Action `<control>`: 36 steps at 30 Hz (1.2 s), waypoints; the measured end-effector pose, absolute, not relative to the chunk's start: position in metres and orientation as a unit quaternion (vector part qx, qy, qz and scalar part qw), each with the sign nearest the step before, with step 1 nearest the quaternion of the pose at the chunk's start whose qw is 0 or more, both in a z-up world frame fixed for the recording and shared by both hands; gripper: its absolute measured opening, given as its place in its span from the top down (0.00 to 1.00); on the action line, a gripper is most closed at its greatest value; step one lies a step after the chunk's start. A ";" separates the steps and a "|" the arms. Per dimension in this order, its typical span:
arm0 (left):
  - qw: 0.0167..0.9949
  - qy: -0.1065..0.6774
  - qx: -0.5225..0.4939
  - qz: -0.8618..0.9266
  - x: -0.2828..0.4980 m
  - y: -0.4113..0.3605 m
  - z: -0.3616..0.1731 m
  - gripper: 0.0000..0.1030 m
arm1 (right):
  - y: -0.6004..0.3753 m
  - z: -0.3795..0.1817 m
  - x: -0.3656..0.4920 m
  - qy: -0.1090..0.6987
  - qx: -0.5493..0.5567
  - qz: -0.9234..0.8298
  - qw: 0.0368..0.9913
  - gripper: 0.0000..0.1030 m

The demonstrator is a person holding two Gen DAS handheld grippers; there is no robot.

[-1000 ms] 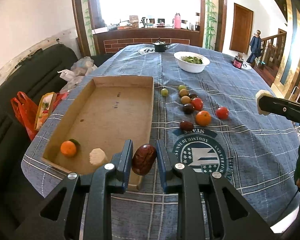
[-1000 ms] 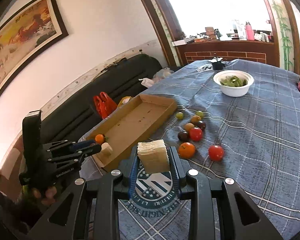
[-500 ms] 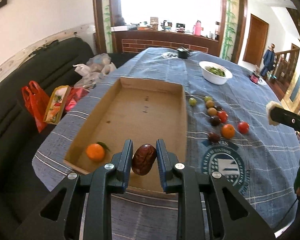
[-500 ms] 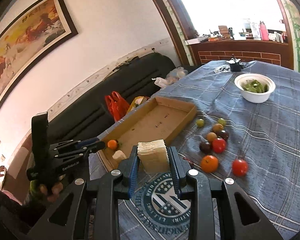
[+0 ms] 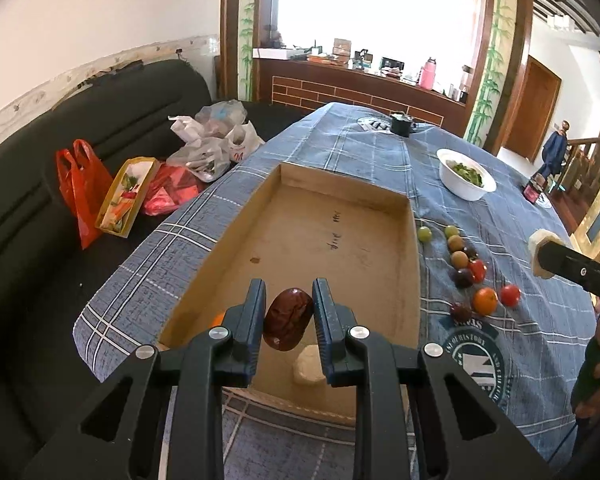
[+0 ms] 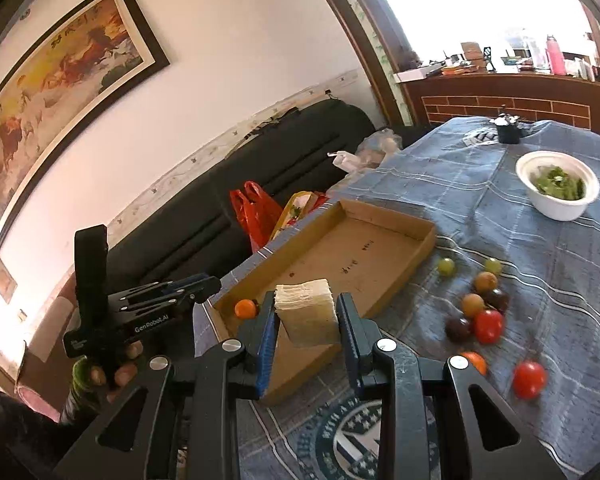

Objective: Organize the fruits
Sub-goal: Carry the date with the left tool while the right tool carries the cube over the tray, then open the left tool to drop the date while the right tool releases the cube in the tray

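My left gripper (image 5: 289,318) is shut on a dark red jujube (image 5: 287,319), held over the near end of the shallow cardboard box (image 5: 332,240). A pale chunk (image 5: 309,366) lies in the box just below it; an orange there (image 5: 219,318) is mostly hidden behind the left finger. My right gripper (image 6: 306,318) is shut on a pale layered wedge (image 6: 307,312), above the near right corner of the box (image 6: 380,236). The orange (image 6: 246,308) in the box shows in the right wrist view. Several small fruits (image 5: 466,270) lie loose on the cloth right of the box.
A white bowl of greens (image 5: 465,174) stands farther back on the blue checked tablecloth (image 5: 500,208). A dark sofa (image 5: 40,184) with plastic bags (image 5: 82,188) runs along the table's left edge. A hand holds the left gripper's body (image 6: 108,308).
Both grippers have moved left with their loads. The left one went from the box's right wall to over the box floor. The right one neared the box's near right corner.
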State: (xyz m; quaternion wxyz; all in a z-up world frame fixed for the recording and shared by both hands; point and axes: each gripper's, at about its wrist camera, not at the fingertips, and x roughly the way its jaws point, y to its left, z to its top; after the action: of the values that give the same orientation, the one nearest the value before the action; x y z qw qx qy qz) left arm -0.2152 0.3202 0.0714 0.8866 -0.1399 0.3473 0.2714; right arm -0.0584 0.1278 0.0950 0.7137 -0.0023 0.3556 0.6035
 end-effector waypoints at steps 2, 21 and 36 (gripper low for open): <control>0.885 0.350 -0.143 0.270 -0.212 0.324 0.068 0.79 | 0.138 0.093 -0.057 0.358 -0.004 0.606 0.710 0.72; 0.855 0.420 -0.154 0.261 -0.165 0.362 0.020 0.79 | 0.260 0.026 -0.078 0.393 -0.157 0.617 0.663 0.72; 0.830 0.472 -0.154 0.256 -0.149 0.375 -0.015 0.79 | 0.290 -0.013 -0.098 0.389 -0.259 0.609 0.641 0.69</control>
State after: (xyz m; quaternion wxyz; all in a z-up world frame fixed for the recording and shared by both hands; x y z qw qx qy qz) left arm -0.1495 0.3747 -0.0146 0.8295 -0.1540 0.4718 0.2561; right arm -0.0983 0.2905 -0.0132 0.6413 -0.2591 0.3886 0.6088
